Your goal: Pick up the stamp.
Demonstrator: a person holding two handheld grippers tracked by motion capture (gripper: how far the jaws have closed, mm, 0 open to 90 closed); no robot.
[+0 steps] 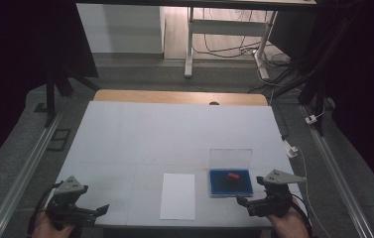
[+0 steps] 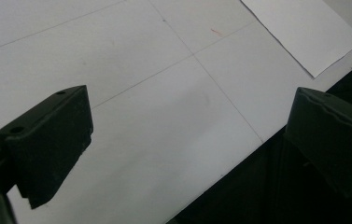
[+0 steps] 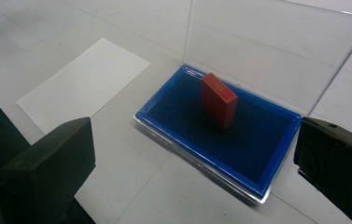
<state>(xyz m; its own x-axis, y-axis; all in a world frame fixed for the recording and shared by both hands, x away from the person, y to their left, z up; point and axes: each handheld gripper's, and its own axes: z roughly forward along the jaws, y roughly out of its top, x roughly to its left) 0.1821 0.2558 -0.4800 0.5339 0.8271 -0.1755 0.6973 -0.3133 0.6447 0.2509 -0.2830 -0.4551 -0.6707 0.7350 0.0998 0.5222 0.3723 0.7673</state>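
Because both grippers hang at the worktop's (image 1: 125,139) near edge with fingers wide apart and empty, the right gripper (image 1: 246,202) risks clipping the blue tray's (image 3: 164,100) near rim or toppling the red block (image 3: 219,100) standing inside. Beyond, the upright clear lid (image 3: 276,51) blocks overshoot; the left gripper (image 1: 100,210) has open room toward the far edge.

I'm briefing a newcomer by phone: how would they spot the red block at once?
On the white table, look near the right gripper for the blue tray with its clear lid raised. The red block stands in it, the only red thing, unlike the flat white paper beside it.
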